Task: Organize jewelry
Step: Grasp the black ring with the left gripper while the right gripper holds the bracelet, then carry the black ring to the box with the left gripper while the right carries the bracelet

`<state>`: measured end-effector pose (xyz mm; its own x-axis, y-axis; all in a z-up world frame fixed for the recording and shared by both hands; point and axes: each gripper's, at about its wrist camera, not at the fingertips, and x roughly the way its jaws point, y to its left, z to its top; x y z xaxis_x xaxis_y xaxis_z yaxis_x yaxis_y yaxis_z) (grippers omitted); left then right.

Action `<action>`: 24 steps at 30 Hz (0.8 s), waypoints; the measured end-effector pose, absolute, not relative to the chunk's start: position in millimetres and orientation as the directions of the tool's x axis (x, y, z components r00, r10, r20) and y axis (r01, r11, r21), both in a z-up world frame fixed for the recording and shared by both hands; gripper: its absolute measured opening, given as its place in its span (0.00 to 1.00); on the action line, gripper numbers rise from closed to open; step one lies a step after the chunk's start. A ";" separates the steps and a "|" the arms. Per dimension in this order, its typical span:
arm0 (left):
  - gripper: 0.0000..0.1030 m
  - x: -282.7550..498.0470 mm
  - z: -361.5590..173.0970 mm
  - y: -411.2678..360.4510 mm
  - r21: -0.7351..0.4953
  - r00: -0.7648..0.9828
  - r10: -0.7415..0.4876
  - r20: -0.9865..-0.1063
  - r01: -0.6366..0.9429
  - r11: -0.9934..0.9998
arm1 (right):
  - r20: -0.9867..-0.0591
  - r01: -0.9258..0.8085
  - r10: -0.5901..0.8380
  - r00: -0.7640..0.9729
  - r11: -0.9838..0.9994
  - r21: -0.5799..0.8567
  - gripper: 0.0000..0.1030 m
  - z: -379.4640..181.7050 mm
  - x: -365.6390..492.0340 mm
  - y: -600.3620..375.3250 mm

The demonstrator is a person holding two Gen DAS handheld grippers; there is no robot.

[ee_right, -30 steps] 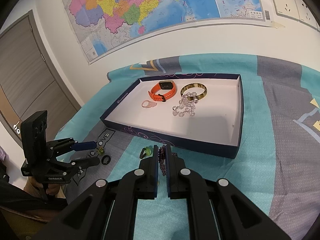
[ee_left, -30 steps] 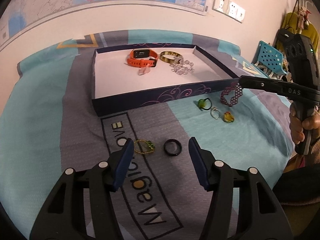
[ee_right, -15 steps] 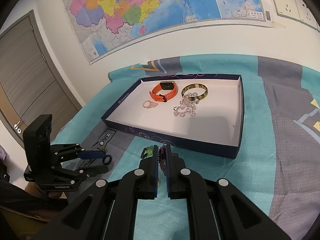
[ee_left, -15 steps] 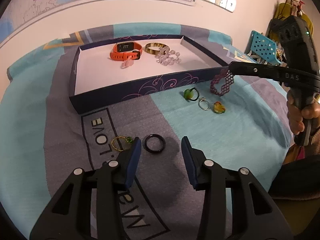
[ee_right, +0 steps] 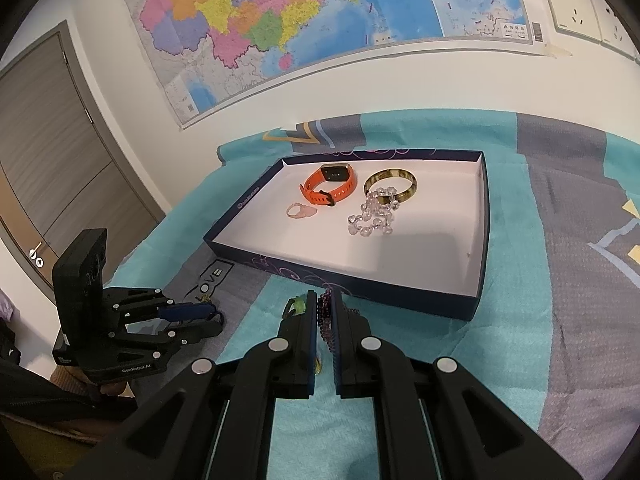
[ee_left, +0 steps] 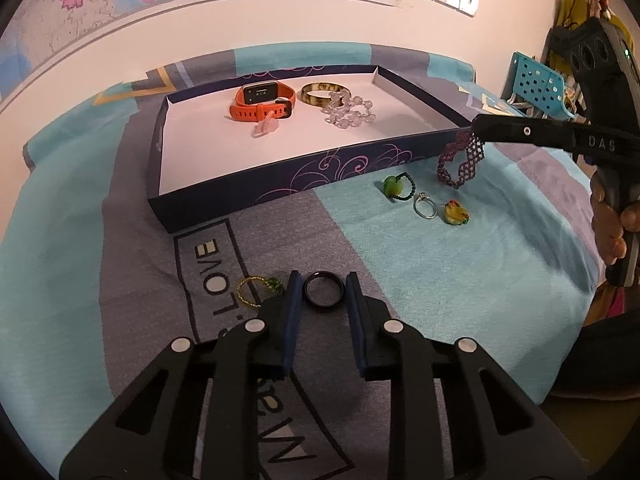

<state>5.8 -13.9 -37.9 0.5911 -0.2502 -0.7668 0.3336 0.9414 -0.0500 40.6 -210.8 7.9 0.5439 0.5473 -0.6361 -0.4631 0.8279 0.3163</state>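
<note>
A dark blue tray [ee_left: 280, 184] on the bedspread holds an orange watch [ee_left: 262, 100], a tortoiseshell bangle [ee_left: 316, 94], a clear bead bracelet [ee_left: 350, 112] and a pink ring [ee_left: 265, 126]. My left gripper [ee_left: 323, 294] is open, its fingers on either side of a black ring [ee_left: 323, 292] that lies on the cloth. My right gripper [ee_right: 325, 312] is shut on a purple beaded bracelet [ee_left: 460, 158], held above the cloth just short of the tray's near wall [ee_right: 360, 292]. A gold-and-green ring [ee_left: 256, 290] lies left of the black one.
On the cloth near the tray lie a green bead ring [ee_left: 396, 186], a silver ring [ee_left: 424, 206] and a yellow charm ring [ee_left: 456, 214]. A map and wall sockets [ee_right: 572, 12] are behind. A door [ee_right: 52, 168] stands at left, a blue basket [ee_left: 536, 88] at right.
My left gripper has moved forward and narrowed until its fingers flank the black ring. My right gripper has kept the purple bracelet in nearly the same place.
</note>
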 end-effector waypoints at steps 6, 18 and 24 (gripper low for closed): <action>0.22 5.7 -33.4 -12.7 -0.072 0.594 -0.269 -0.758 0.335 0.940 | -0.624 -0.471 0.551 0.553 0.825 0.311 0.05 14.2 40.8 -210.7; 0.22 8.3 -13.7 -16.1 -0.080 0.631 -0.301 -0.715 0.353 0.932 | -0.603 -0.492 0.557 0.571 0.820 0.293 0.05 27.8 42.0 -207.1; 0.22 11.6 -5.0 -18.3 -0.076 0.645 -0.305 -0.701 0.358 0.931 | -0.588 -0.504 0.560 0.584 0.818 0.278 0.05 36.4 45.1 -204.3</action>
